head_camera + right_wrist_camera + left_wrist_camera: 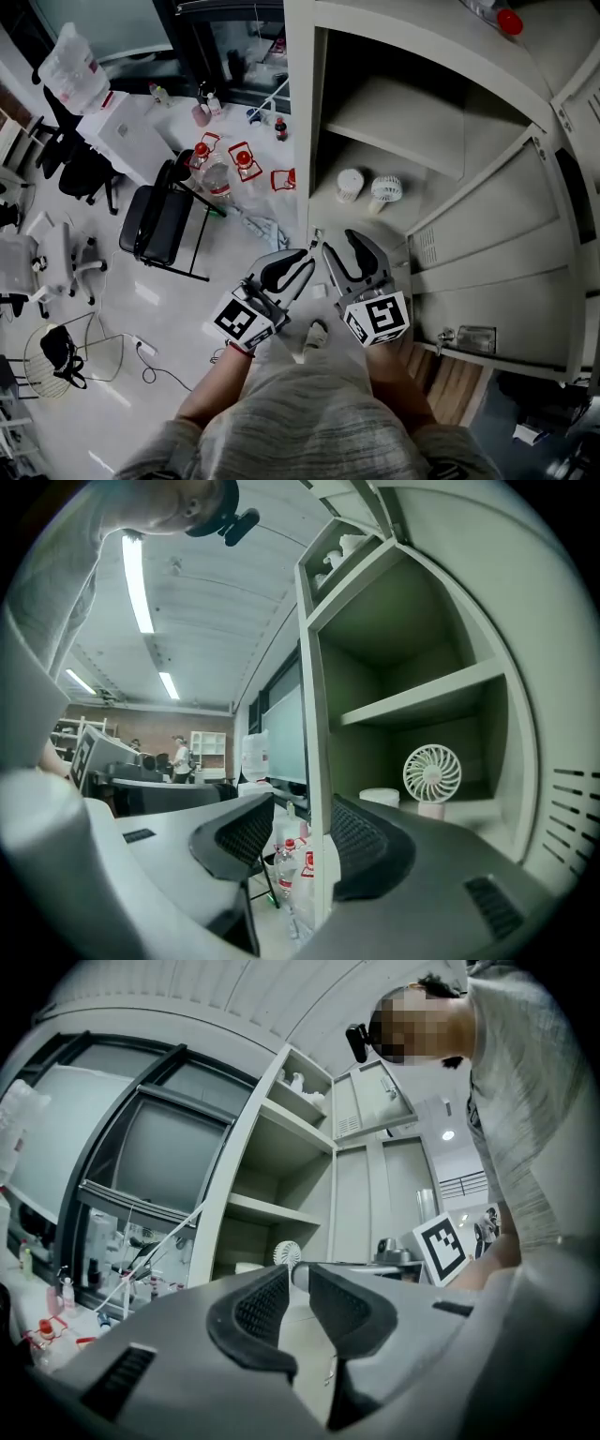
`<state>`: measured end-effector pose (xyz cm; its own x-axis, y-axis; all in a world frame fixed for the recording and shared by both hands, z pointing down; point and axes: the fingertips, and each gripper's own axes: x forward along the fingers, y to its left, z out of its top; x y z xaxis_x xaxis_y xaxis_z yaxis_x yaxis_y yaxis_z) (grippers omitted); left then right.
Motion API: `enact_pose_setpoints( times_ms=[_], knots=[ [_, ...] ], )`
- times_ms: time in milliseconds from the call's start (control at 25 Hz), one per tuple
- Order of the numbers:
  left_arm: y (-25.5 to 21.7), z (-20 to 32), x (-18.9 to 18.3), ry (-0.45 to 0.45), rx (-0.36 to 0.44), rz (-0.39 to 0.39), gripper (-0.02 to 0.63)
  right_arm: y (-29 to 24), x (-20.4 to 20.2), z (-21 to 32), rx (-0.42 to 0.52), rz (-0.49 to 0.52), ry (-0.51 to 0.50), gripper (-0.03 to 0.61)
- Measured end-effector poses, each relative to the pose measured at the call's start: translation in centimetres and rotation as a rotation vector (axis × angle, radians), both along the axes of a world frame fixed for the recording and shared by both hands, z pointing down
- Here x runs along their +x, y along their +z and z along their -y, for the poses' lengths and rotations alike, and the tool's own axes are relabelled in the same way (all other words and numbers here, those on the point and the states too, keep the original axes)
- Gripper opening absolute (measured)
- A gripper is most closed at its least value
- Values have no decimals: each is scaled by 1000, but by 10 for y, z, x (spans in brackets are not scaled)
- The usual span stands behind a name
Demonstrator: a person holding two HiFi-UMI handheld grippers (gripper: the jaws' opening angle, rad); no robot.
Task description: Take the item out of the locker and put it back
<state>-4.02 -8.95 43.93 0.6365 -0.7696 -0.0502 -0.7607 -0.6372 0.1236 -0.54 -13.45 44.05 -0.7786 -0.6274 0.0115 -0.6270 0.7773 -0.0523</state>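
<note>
The open locker (pixel 302 141) stands ahead of me. On its lower shelf are a small white fan (pixel 385 190) and, to its left, a round white item (pixel 350 183). Both grippers hover in front of the locker, short of that shelf. My left gripper (pixel 307 259) has its jaws a narrow gap apart and holds nothing. My right gripper (pixel 343 246) is open and holds nothing. In the right gripper view, the fan (pixel 432 773) and white item (pixel 380 797) sit beyond the right gripper (pixel 302 810), whose jaws frame the locker's front post. The left gripper view shows the fan (pixel 287 1253) beyond the left gripper (pixel 299 1283).
The locker's door (pixel 497 244) stands swung open at the right. A black chair (pixel 159 220) and several red-capped bottles (pixel 217 173) are on the floor to the left. A red-capped bottle (pixel 506 19) lies on the locker's top. Desks and office chairs fill the far left.
</note>
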Motion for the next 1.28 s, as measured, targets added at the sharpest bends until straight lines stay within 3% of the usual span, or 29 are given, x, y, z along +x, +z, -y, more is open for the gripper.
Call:
enact_pose_setpoints(
  times_ms=[760,1280],
  knots=[
    [15,36,-14,36,-39,-11,71,50,-3,88,-74,-94,368,256],
    [17,34,-14,52,-54,-18,71,65,0,122,-148,-132,482,268]
  ],
)
